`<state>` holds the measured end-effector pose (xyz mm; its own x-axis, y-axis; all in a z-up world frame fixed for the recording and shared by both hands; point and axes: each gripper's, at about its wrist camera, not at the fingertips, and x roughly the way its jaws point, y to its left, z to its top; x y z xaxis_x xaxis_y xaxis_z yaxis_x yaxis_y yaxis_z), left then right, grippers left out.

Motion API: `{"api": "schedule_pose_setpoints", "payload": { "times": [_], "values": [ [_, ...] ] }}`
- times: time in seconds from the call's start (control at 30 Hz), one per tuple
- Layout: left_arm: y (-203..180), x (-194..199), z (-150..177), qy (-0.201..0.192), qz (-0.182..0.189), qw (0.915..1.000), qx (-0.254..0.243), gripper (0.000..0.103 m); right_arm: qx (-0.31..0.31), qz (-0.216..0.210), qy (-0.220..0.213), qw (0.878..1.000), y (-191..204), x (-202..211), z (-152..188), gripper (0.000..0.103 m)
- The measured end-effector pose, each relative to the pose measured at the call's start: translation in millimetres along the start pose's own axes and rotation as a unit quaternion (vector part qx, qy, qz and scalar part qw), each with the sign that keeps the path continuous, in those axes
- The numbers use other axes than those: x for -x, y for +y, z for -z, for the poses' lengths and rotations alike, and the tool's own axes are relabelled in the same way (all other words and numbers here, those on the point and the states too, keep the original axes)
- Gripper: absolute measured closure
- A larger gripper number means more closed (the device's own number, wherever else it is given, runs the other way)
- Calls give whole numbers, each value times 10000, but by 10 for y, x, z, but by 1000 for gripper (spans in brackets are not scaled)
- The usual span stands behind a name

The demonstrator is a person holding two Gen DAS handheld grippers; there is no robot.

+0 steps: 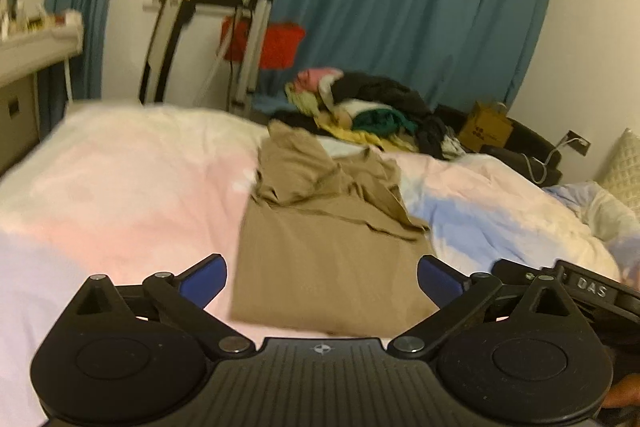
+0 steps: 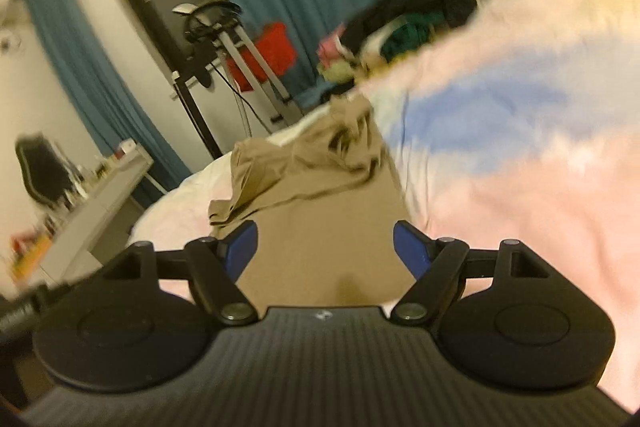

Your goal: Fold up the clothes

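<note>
On bed, writing: "DAS" on black device (image 1: 592,291) beside left gripper.
L gripper (image 1: 322,281): blue-tipped jaws spread wide, holding nothing.
R gripper (image 2: 325,249): same, wide apart, empty.
Garment: tan fabric shirt (image 1: 332,239), part-folded, flat betw jaws.
Surface: pink/blue pastel duvet (image 1: 120,195); heap of mixed clothes (image 1: 360,107) behind; teal curtains (image 1: 400,7).

Black ribbed left gripper (image 1: 322,281) body, blue pads (image 1: 204,279) (silver pivot screws).

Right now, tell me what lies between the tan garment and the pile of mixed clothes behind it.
In the left wrist view, nothing separate: the tan garment runs its crumpled far end right up to the clothes pile, with only a sliver of the pastel bedcover showing beside it.
</note>
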<state>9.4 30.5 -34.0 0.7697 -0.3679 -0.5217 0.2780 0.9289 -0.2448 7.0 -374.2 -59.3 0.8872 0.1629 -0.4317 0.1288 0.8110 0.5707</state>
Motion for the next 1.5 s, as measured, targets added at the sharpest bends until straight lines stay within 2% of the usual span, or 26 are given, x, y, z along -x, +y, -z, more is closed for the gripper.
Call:
{"api": "schedule_pose_setpoints", "payload": {
  "times": [0.13,0.23,0.33,0.43,0.53,0.7,0.73,0.77,0.83,0.9,1.0,1.1,1.23,1.37,1.43,1.47,1.5],
  "values": [
    [75,-142,80,393,47,9987,333,1,-777,-174,358,9962,-190,-147,76,25],
    [161,-276,127,702,89,9953,654,1,-1330,-257,729,9881,-342,-281,186,25],
    [260,-386,183,986,226,9893,1049,1,-2087,-565,1193,9690,-509,-482,320,25],
    [320,-452,220,1099,333,9842,1347,1,-2733,-763,1456,9478,-620,-671,479,26],
    [375,-508,255,1145,426,9798,1584,1,-3090,-820,1380,9374,-700,-779,556,27],
    [431,-647,308,1300,710,9682,2016,2,-3560,-879,939,9256,-832,-845,526,29],
    [437,-667,316,1308,770,9662,2081,2,-3601,-868,863,9248,-850,-854,518,30],
    [444,-687,325,1317,832,9642,2147,2,-3586,-816,830,9262,-857,-866,505,36],
    [452,-729,330,1347,1005,9589,2285,2,-3577,-670,814,9278,-879,-894,482,49],
    [447,-759,344,1368,1198,9532,2414,2,-3651,-508,807,9261,-908,-914,490,72],
    [400,-796,355,1374,1463,9486,2445,2,-3675,-523,764,9254,-952,-938,488,87],
    [373,-940,367,1467,1725,9349,2733,2,-3510,-630,738,9314,-896,-875,432,93],
    [337,-1133,384,1587,2069,9140,3108,3,-3448,-1100,570,9305,-733,-729,273,94],
    [302,-1326,401,1701,2404,8903,3473,6,-3355,-1342,444,9314,-586,-623,183,94],
    [314,-1422,419,1666,2371,8869,3597,12,-3395,-1393,362,9295,-600,-585,157,94],
    [329,-1437,423,1585,2298,8904,3597,15,-3396,-1403,328,9295,-609,-573,133,95],
    [342,-1435,418,1489,2110,8994,3527,21,-3378,-1407,301,9301,-625,-557,111,95]
  ]
}}
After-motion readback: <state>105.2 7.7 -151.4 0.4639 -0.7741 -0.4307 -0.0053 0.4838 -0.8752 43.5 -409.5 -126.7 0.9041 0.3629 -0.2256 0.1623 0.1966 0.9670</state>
